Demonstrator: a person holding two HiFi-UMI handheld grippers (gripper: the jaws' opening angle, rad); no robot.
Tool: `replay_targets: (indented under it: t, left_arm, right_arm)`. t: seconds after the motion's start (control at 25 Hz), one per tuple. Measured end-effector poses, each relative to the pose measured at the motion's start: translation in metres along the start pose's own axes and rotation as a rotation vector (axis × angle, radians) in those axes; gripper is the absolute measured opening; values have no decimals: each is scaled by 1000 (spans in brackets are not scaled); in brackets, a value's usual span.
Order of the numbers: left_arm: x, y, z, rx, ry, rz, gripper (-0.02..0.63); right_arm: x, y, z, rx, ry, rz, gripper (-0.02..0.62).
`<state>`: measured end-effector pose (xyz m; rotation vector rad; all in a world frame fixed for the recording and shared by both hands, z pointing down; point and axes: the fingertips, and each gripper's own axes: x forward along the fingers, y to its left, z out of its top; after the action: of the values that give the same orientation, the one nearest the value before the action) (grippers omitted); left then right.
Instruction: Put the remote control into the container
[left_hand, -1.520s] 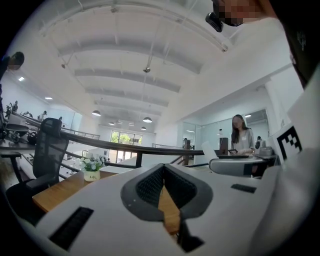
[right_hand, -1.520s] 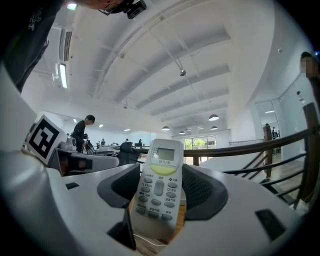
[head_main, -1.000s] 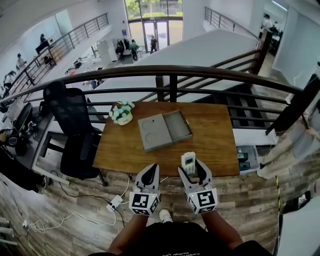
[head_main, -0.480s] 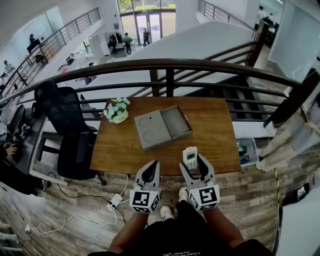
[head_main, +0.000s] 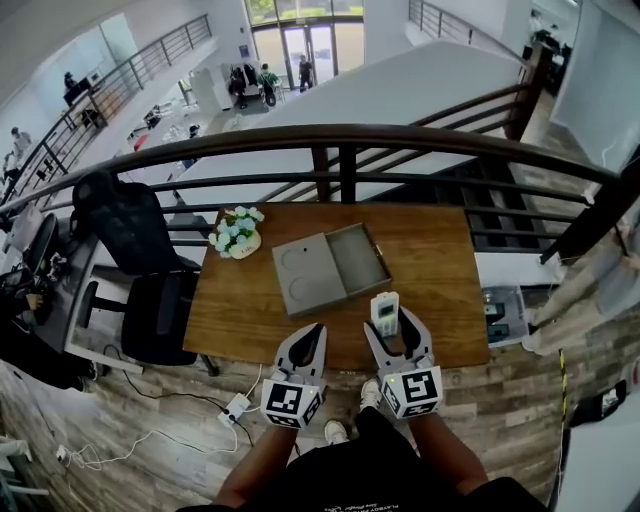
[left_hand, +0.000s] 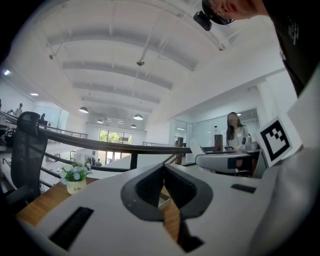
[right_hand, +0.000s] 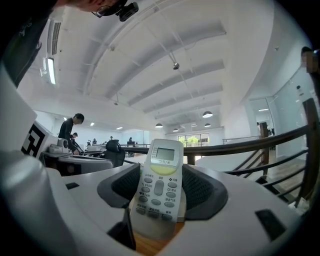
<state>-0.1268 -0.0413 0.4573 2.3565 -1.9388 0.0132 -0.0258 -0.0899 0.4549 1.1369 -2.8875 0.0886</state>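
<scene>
Being grasped only at its lower end by the right claw (head_main: 392, 330), the remote control (head_main: 384, 310) could be tipped loose short of the container (head_main: 356, 260); the left claw (head_main: 312, 336) is clenched, empty.

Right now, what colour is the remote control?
The remote control is white with grey buttons, clearest in the right gripper view.

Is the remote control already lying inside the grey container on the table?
No, the remote control is held upright in the right tongs near the table's front edge, short of the container.
</scene>
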Motion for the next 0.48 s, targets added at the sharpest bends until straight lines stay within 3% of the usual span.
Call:
replay_targets:
  t: [0.48]
  left_arm:
    - [75,-1,18,53,3,34,6]
  right_arm:
    - [46,-70,6,-8,0,37,275]
